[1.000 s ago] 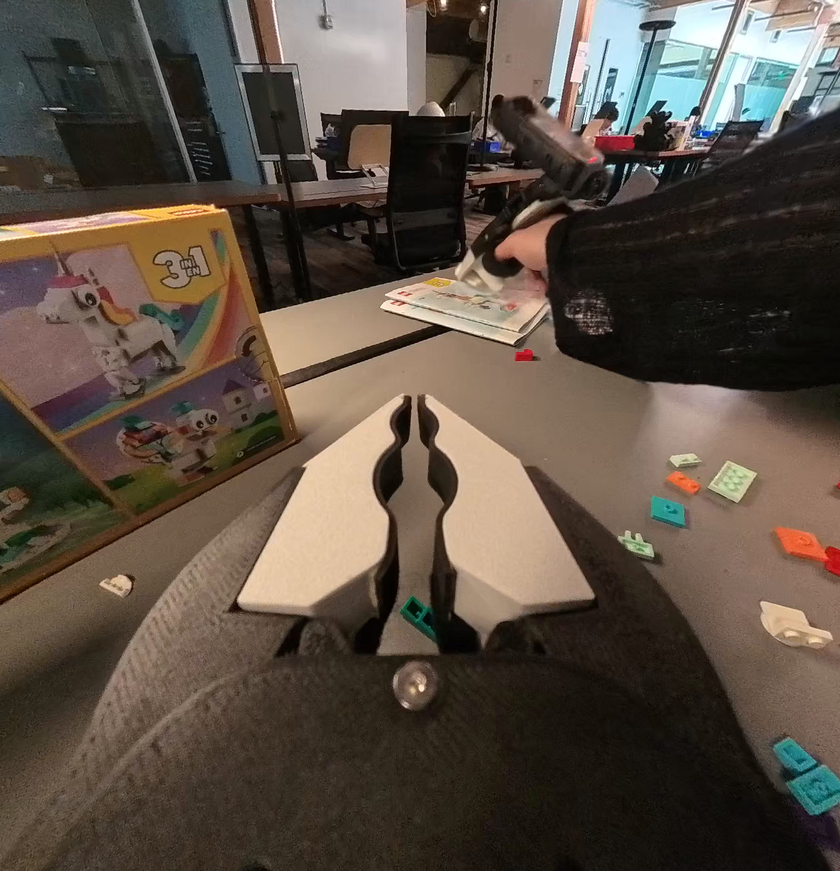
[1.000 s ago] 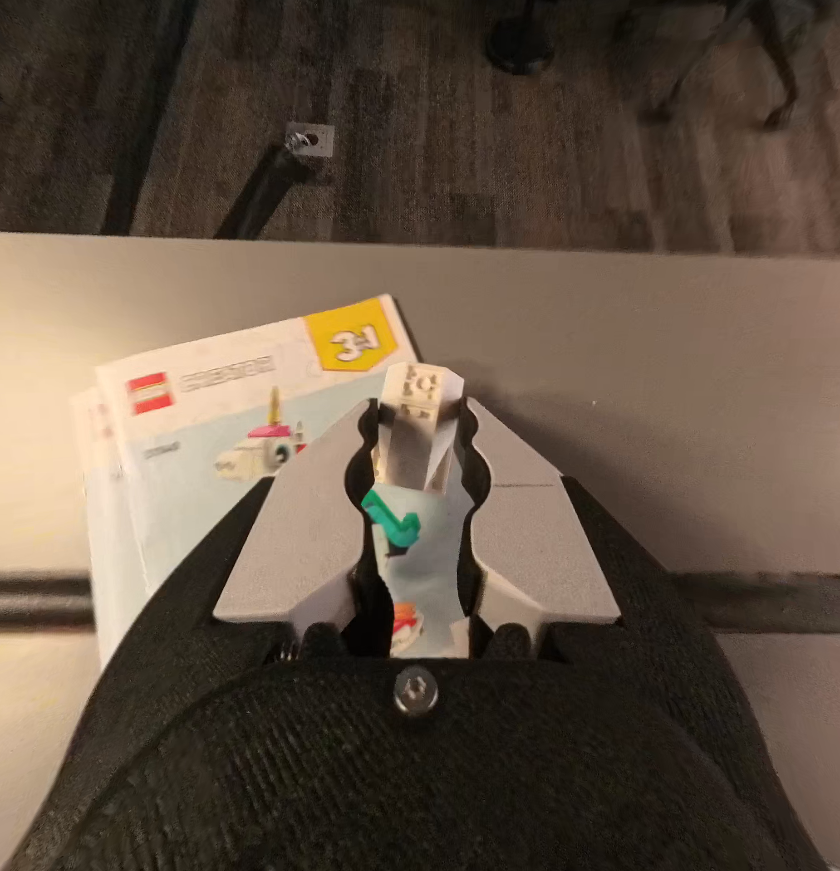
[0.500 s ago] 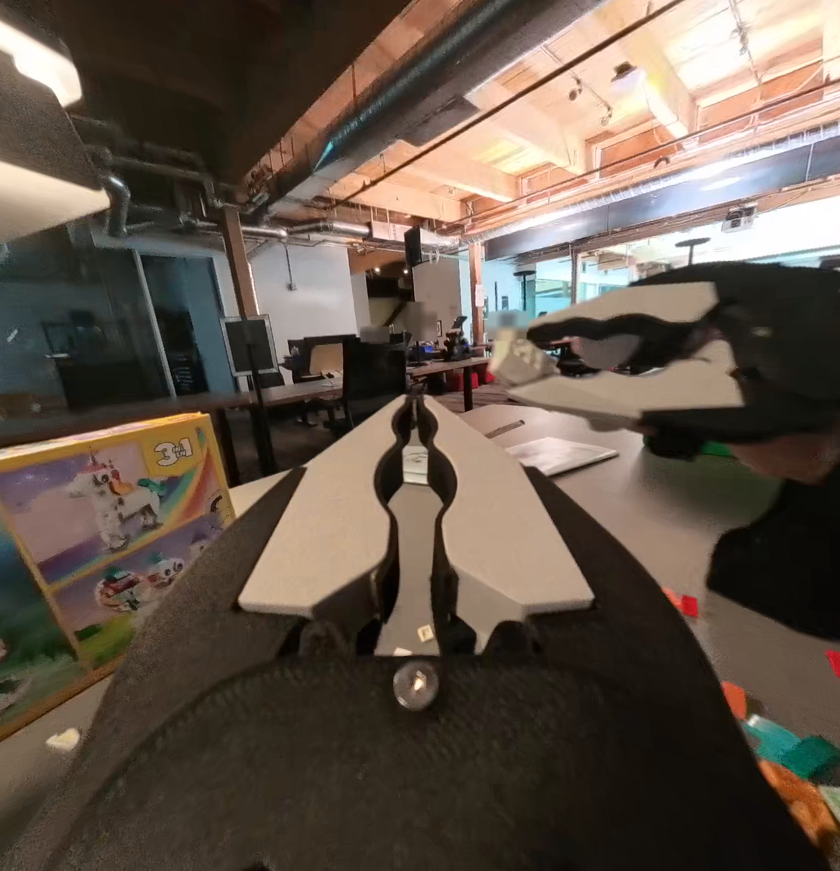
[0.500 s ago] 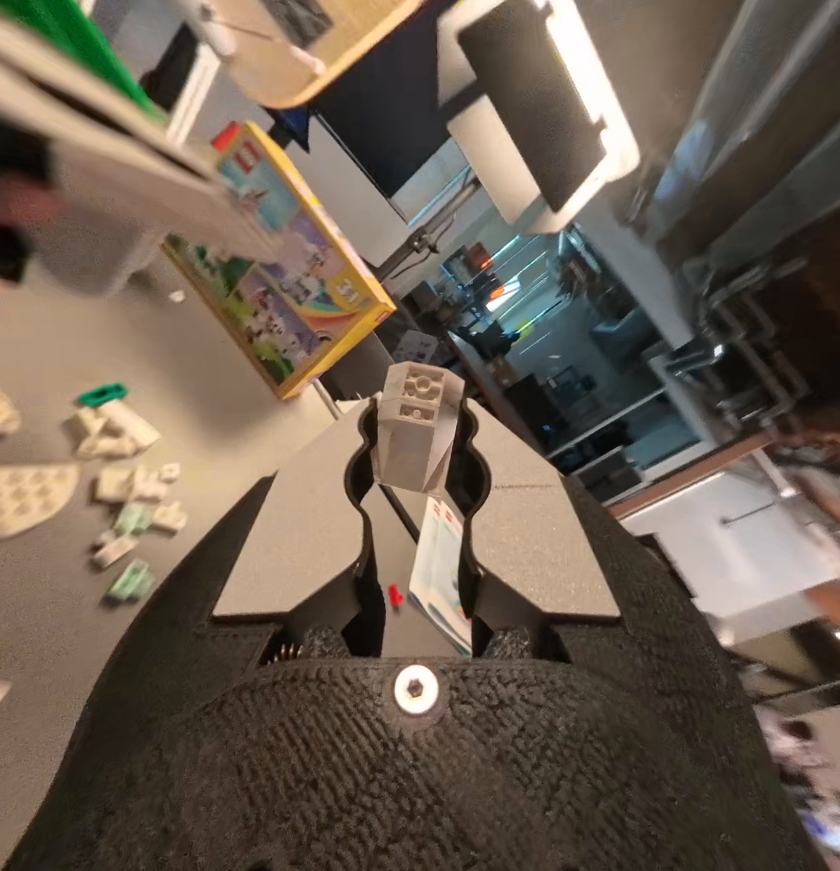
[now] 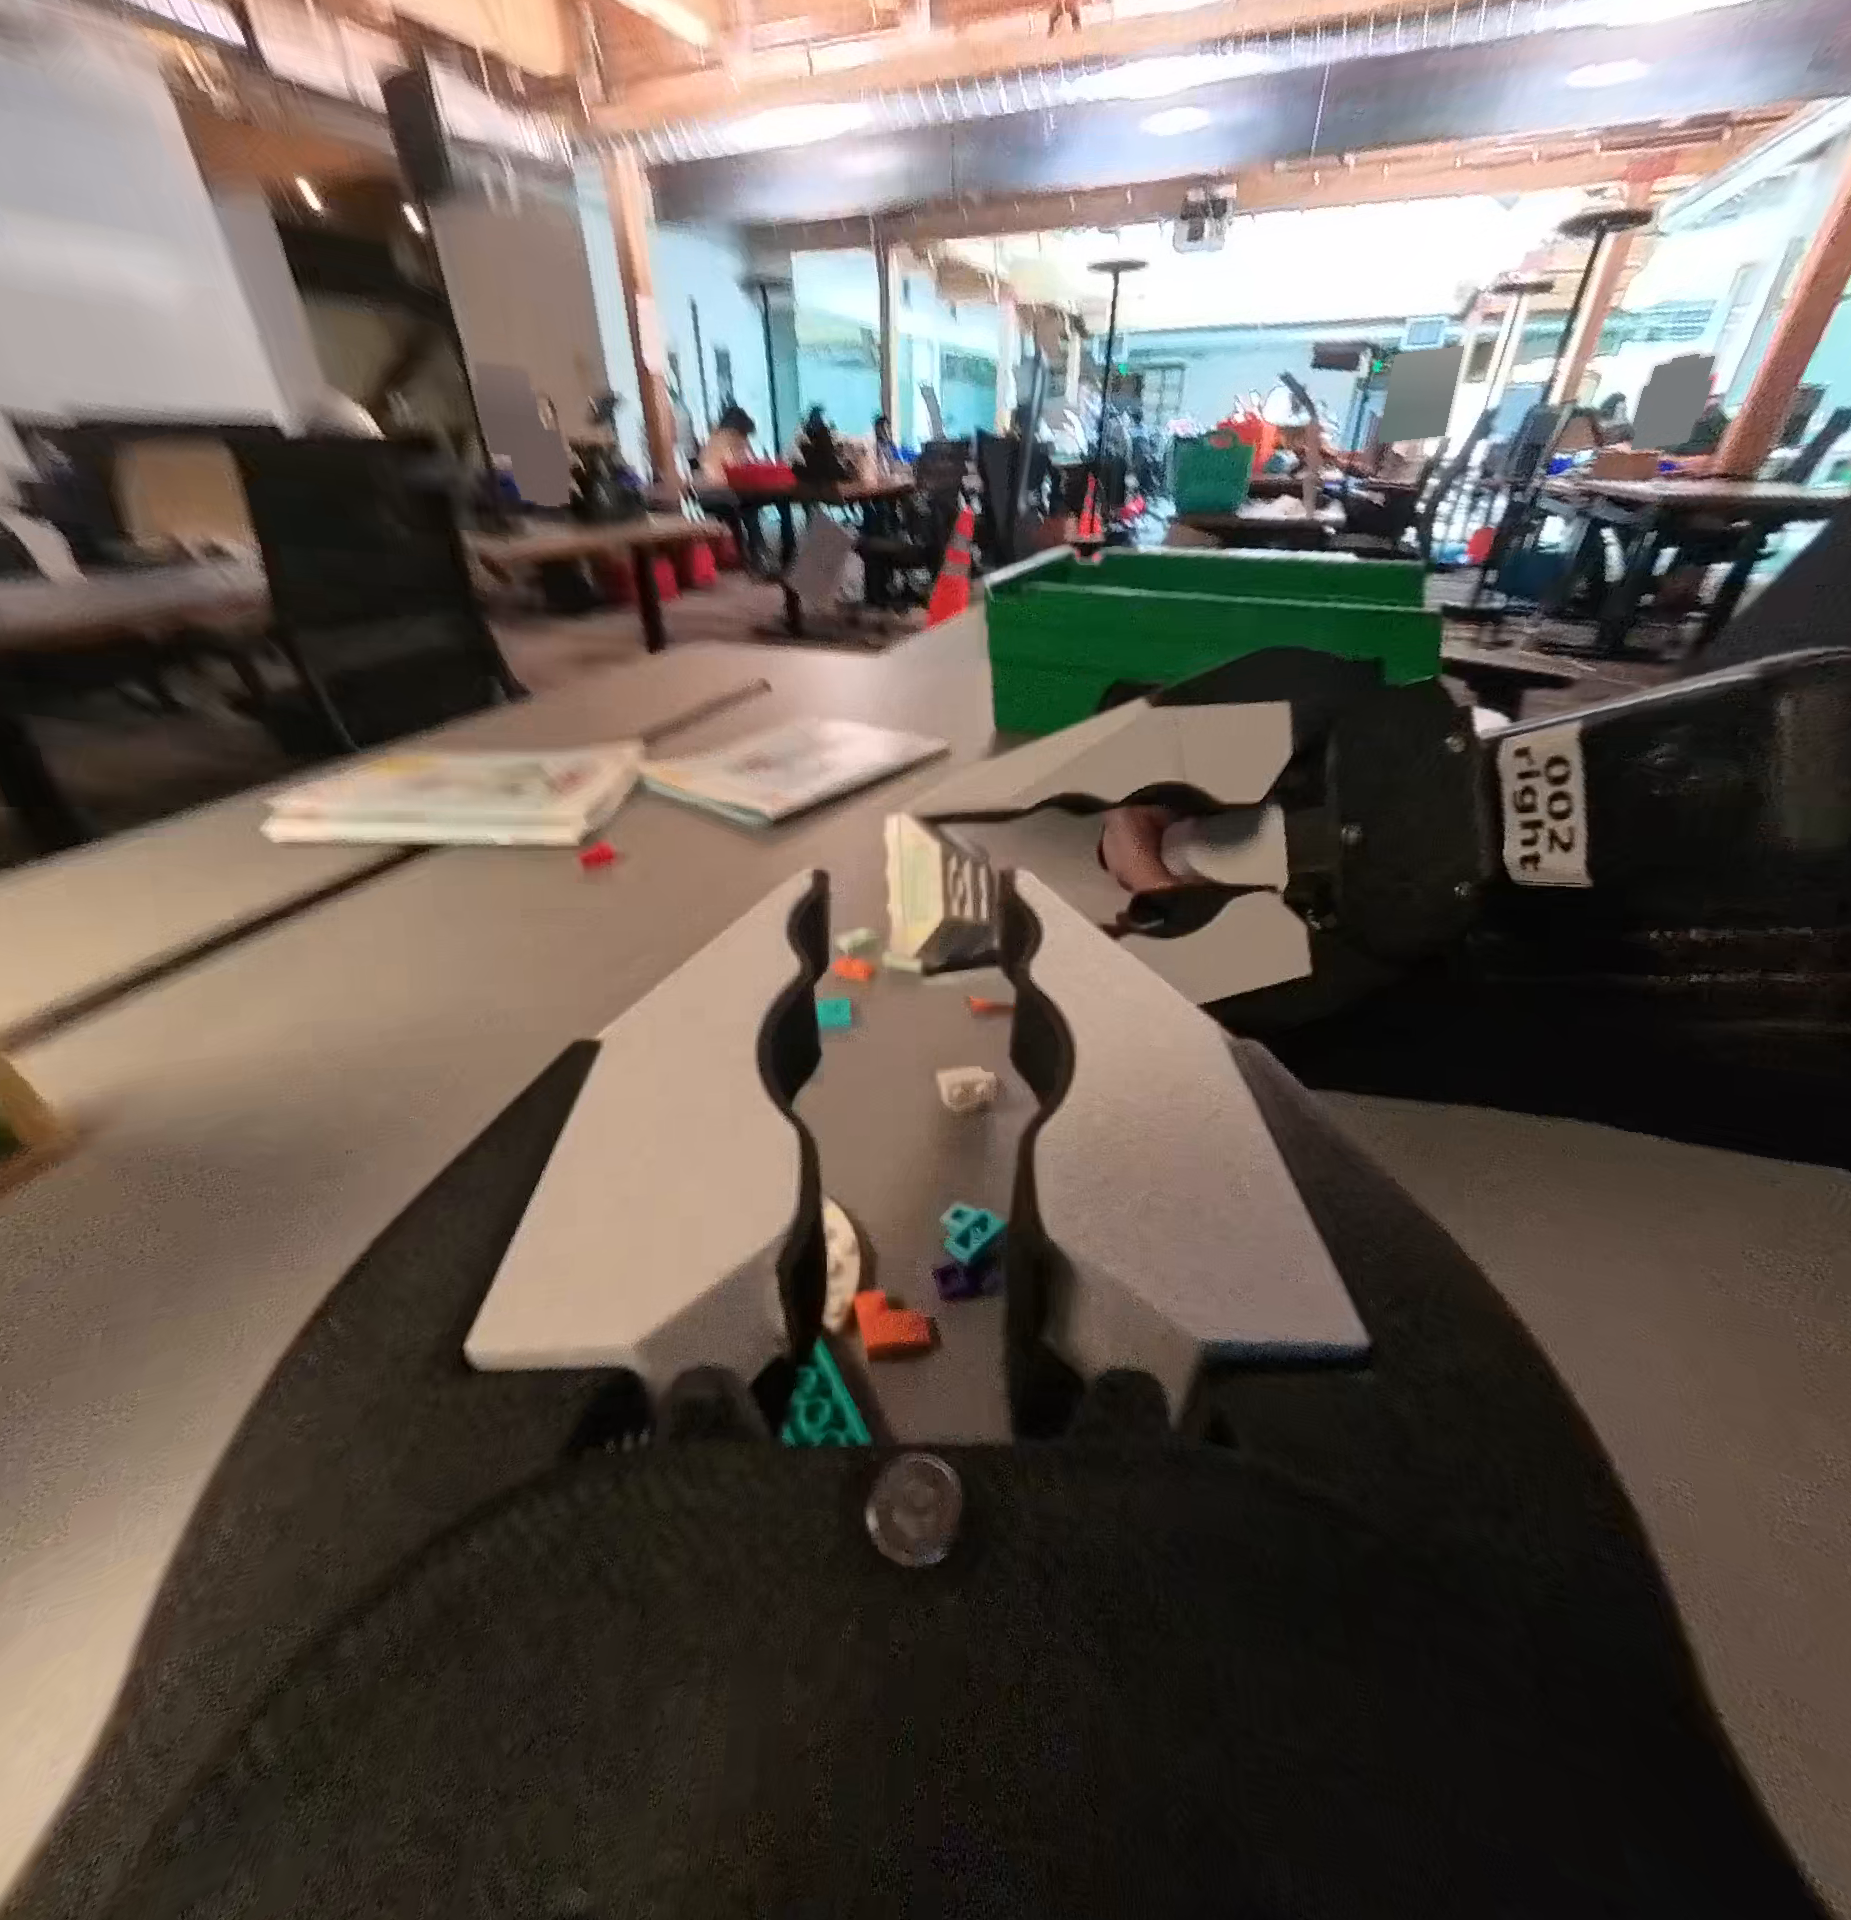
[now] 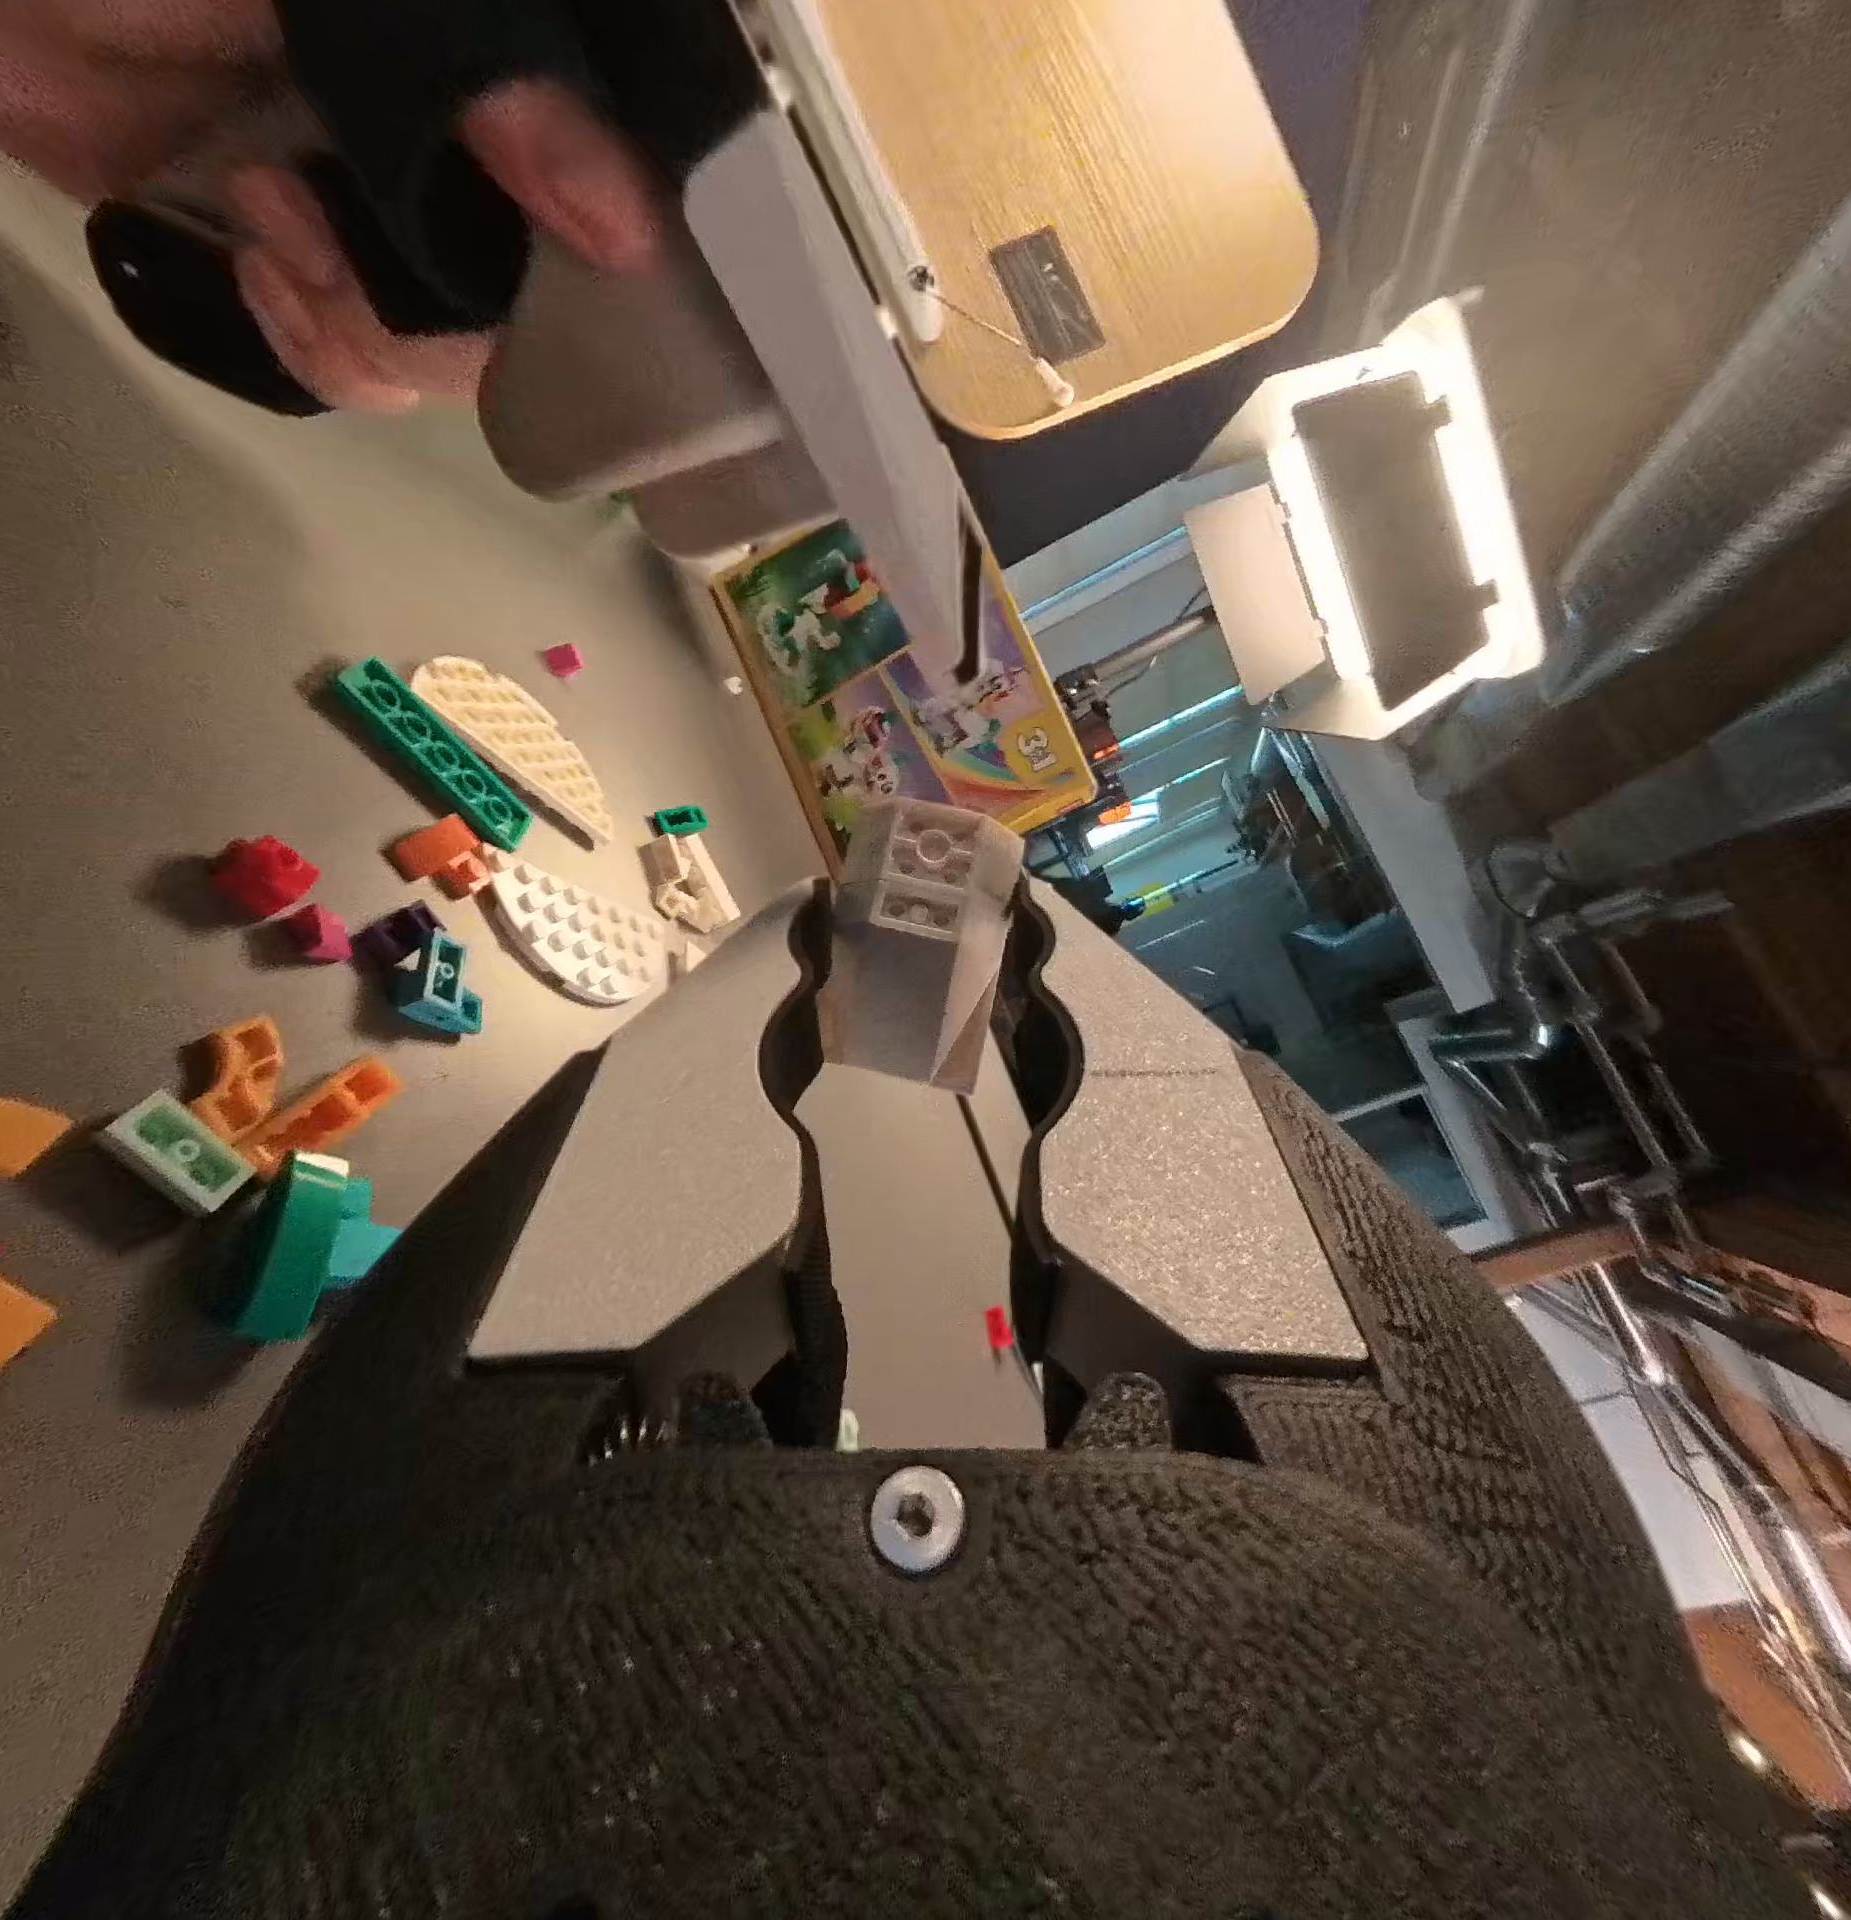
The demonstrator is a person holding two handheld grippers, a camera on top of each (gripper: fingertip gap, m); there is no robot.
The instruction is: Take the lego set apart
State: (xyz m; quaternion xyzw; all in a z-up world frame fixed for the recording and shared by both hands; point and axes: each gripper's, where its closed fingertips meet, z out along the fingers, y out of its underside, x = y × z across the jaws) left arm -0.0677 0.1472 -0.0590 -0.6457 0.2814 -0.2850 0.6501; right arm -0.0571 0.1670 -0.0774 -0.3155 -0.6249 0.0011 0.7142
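Note:
My right gripper (image 6: 916, 894) is shut on a small white lego assembly (image 6: 921, 935) at its fingertips. In the left wrist view the right gripper (image 5: 952, 852) comes in from the right and holds the white assembly (image 5: 936, 899) between the fingertips of my left gripper (image 5: 916, 894). The left gripper is open, with a gap on the left side of the assembly. The left gripper's fingers (image 6: 848, 468) show at the top of the right wrist view. Several loose bricks lie on the grey table (image 5: 277, 1143): a teal plate (image 6: 433, 753), white rounded plates (image 6: 578, 935) and orange pieces (image 6: 308, 1112).
The lego box (image 6: 900, 707) stands on the table beyond the loose bricks. Instruction booklets (image 5: 464, 795) lie at the far side near a small red brick (image 5: 596, 855). A green bin (image 5: 1212, 634) stands behind the right gripper. A seam (image 5: 173, 945) crosses the table. Less than 4 cm separates the two grippers' tips.
My left gripper has opened and tipped down toward the table. My right gripper, still holding the white assembly, has moved in so the assembly sits between the left fingertips.

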